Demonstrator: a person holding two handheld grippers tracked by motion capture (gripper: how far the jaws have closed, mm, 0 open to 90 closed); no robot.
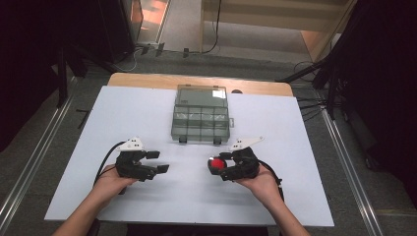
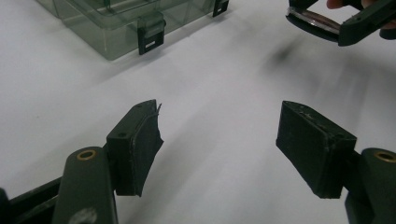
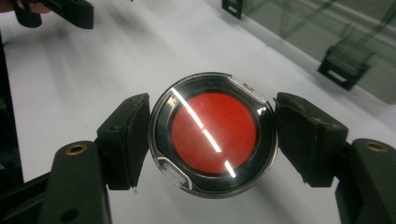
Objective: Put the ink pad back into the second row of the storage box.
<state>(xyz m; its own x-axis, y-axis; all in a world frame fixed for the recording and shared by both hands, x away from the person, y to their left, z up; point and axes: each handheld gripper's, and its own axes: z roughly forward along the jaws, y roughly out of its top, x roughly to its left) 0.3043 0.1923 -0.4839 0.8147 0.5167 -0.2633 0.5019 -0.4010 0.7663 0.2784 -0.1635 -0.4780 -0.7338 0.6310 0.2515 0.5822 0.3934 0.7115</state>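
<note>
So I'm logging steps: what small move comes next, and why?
Probably carry the red disc, gripped by the right gripper, toward the closed box. The left gripper is open and free, so it could undo a latch first.

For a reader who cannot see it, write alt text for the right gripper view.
A round clear case with a red disc inside sits clamped between the right gripper's two black jaws, above a white table. A smoky transparent compartment box lies at upper right, and the left gripper shows at upper left.
</note>
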